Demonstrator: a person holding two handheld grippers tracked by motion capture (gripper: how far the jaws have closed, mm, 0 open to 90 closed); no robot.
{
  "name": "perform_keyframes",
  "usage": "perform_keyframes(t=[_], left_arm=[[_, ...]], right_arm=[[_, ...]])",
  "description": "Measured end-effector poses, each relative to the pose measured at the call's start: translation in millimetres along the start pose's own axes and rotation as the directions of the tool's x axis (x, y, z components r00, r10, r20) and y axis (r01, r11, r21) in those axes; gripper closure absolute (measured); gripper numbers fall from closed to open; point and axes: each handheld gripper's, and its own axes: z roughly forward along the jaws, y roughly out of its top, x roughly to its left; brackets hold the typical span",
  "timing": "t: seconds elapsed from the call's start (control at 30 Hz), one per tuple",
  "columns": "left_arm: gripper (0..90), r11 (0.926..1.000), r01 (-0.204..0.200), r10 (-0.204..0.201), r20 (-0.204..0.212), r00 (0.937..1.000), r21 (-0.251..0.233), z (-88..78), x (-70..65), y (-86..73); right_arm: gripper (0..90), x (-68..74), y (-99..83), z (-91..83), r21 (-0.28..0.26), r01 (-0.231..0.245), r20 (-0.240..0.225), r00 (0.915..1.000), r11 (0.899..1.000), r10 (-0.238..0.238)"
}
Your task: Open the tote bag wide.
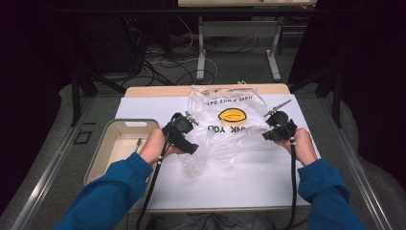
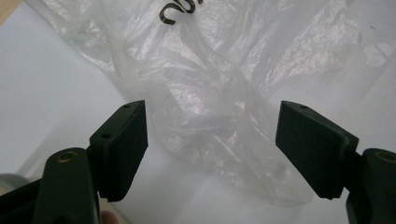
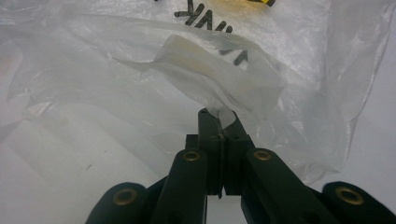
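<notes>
One clear plastic bag (image 1: 225, 129) lay crumpled on the white sheet (image 1: 239, 182) that covered the table, roughly in the middle and towards the far edge. It carried black lettering and one yellow oval mark (image 1: 232, 115). Two grippers worked at it, one in each of the person's two hands, and both forearms wore blue sleeves (image 1: 110, 191).

The left gripper (image 1: 186, 143) sat at the bag's left side. In the left gripper view its two black jaws stood wide apart, with a twisted fold of the bag (image 2: 219, 126) lying on the sheet between them. Neither pad pressed on the plastic, so this gripper (image 2: 212, 149) held nothing.

The right gripper (image 1: 268, 135) sat at the bag's right edge. In the right gripper view its two jaws were pressed together, and a thin pinch of the bag (image 3: 215, 74) was caught at their tips; the film rose from there in a loose flap. This gripper (image 3: 219, 122) had a firm hold on the bag.

One pale tray (image 1: 103, 153) stood on the table just left of the white sheet, beside the left hand (image 1: 153, 146). One black cable trailed back from each gripper towards the near edge of the table, two in all.
</notes>
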Motion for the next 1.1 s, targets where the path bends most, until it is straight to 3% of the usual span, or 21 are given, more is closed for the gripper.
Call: perform_keyframes(t=[0.03, 0.17, 0.23, 0.4, 0.5, 0.57, 0.63, 0.73, 0.97, 1.1], left_arm=[[25.7, 1.0, -0.001, 0.001, 0.005, 1.0, 0.007, 6.1, -1.2, 1.8], [26.9, 0.9988, 0.001, -0.001, 0.006, 1.0, 0.05, 30.6, -6.4, 10.0], [27.5, 0.9973, -0.016, 0.016, 0.001, 0.9999, 0.072, 42.8, -9.3, 13.7], [29.6, 0.9866, -0.032, 0.032, 0.0, 0.9995, 0.16, 77.9, -20.1, 15.0], [39.1, 0.978, -0.05, 0.057, -0.027, 0.998, 0.203, 93.1, -26.7, 11.3], [51.2, 0.9771, -0.05, 0.054, -0.015, 0.9984, 0.207, 98.7, -28.0, 7.9], [69.7, 0.9806, -0.055, 0.058, -0.012, 0.9982, 0.188, 95.9, -28.7, 7.6], [86.8, 0.9859, -0.053, 0.052, 0.012, 0.9986, 0.158, 84.4, -24.0, 9.5], [89.7, 0.9996, -0.01, 0.01, -0.009, 0.9999, 0.028, 29.3, 1.1, 19.9], [89.6, 0.9965, 0.034, -0.037, -0.034, 0.9987, -0.076, -7.9, 16.7, 27.9]], right_arm=[[90.0, -1.0, -0.9, 1.7, 0.0, 0.017, -0.01, 0.9998, 1.0, -0.017], [90.0, 0.6, -3.8, 5.7, 0.011, 0.013, -0.021, 0.9997, 1.0, -0.013], [90.0, -0.1, -4.9, 6.3, 0.014, 0.024, -0.018, 0.9996, 1.0, -0.023], [90.0, -1.0, -8.7, 8.0, 0.018, 0.015, -0.022, 0.9997, 1.0, -0.014], [90.0, -1.3, -11.5, 8.3, 0.019, 0.013, -0.024, 0.9996, 1.0, -0.013], [90.0, -1.3, -12.8, 7.7, 0.02, 0.013, -0.022, 0.9997, 1.0, -0.013], [90.0, -1.8, -12.9, 5.0, 0.019, 0.027, -0.016, 0.9995, 0.999, -0.026], [90.0, -1.5, -11.6, -2.4, -0.008, 0.028, -0.017, 0.9995, 1.0, -0.029], [90.0, -0.5, 0.7, -34.3, -0.061, 0.037, 0.016, 0.9992, 0.997, -0.036], [90.0, -4.0, 10.7, -57.3, -0.093, 0.026, 0.04, 0.9989, 0.995, -0.023]])
